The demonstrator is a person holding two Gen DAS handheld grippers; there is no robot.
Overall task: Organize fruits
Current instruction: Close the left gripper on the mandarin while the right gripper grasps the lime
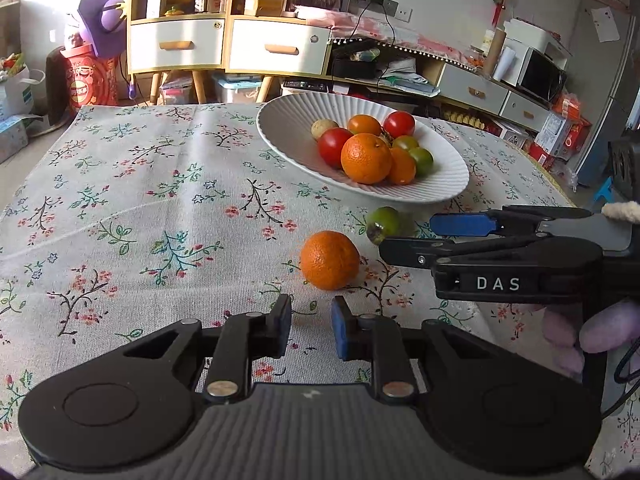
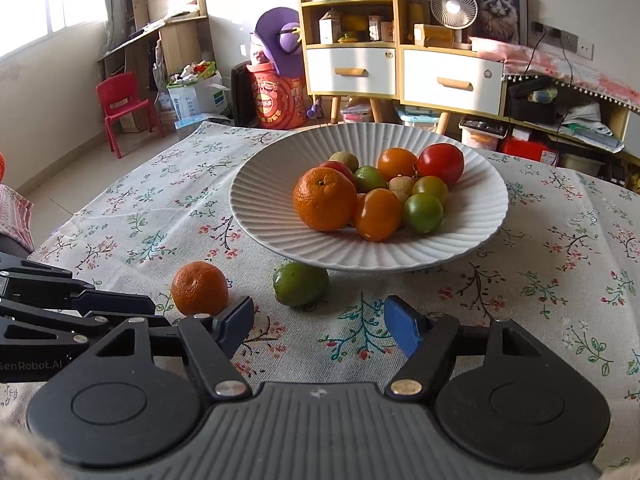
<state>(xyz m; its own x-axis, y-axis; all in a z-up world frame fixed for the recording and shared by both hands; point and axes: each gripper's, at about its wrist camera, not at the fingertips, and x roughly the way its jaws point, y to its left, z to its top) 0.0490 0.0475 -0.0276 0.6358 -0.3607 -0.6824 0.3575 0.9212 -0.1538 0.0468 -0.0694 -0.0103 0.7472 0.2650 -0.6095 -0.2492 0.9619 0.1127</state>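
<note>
A white ribbed bowl (image 1: 440, 184) (image 2: 264, 216) on the floral tablecloth holds several fruits: oranges, red tomatoes, green ones. A loose orange (image 1: 329, 259) (image 2: 199, 288) and a loose green fruit (image 1: 383, 224) (image 2: 300, 283) lie on the cloth just in front of the bowl. My left gripper (image 1: 311, 320) is open and empty, a little short of the loose orange. My right gripper (image 2: 320, 322) is open wide and empty, just short of the green fruit; it also shows in the left wrist view (image 1: 408, 236), reaching in from the right beside the green fruit.
The floral tablecloth (image 1: 160, 200) covers the table. Behind the table stand yellow-and-white cabinets (image 1: 224, 44), a red drum (image 2: 276, 100), a red chair (image 2: 124, 108) and low shelves with clutter (image 1: 500, 88).
</note>
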